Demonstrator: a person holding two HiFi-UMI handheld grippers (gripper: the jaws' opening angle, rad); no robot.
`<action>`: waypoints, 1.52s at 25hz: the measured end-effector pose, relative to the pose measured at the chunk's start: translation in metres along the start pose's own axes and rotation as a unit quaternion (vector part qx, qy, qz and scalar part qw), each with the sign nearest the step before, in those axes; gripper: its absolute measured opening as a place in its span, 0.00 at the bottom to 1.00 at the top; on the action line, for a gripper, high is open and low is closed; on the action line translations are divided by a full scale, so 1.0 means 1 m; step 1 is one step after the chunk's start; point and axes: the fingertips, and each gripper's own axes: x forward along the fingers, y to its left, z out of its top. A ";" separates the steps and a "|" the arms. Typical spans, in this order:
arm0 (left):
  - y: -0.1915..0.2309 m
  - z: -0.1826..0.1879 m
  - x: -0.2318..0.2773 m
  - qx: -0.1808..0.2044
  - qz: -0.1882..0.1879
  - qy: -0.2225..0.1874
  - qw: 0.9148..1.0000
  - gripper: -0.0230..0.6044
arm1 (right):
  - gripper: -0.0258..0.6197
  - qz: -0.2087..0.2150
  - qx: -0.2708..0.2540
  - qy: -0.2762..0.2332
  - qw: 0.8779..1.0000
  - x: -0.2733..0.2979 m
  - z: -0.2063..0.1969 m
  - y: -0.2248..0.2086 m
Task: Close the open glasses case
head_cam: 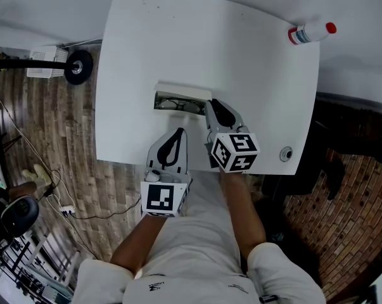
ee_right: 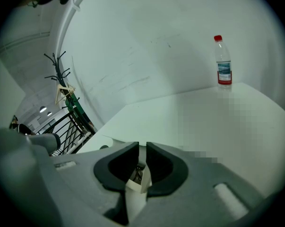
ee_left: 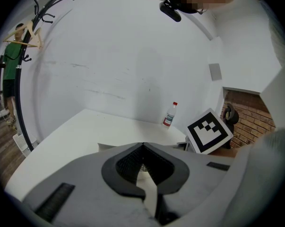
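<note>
The glasses case [head_cam: 181, 98] lies open on the white table [head_cam: 254, 81], in its near half. Its long axis runs left to right, almost parallel to the near edge. The lid stands along the far long side, so the opening faces up and toward the person, with dark glasses [head_cam: 175, 104] inside. I judge the case is a light, stiff shell with a smooth skin that can slide when pushed, and the glasses are fragile. The best hold seems to be the middle of the lid's free edge, with the base's near wall steadied. The left gripper [head_cam: 180, 132] hovers just before the case with its tips together and empty. The right gripper [head_cam: 210, 104] is at the case's right end, with only a narrow slit between its jaws and nothing clearly pinched.
</note>
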 end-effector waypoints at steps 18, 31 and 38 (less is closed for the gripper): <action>0.002 0.002 -0.003 -0.002 0.006 -0.003 1.000 0.03 | 0.13 0.003 -0.012 -0.014 1.000 -0.004 0.007 0.003; 0.004 0.004 -0.002 -0.002 0.007 -0.002 1.000 0.03 | 0.10 0.002 0.003 -0.007 1.000 0.002 0.007 -0.001; 0.003 0.002 -0.004 -0.001 0.005 -0.004 1.000 0.03 | 0.09 -0.003 -0.004 0.007 1.000 0.001 0.005 -0.002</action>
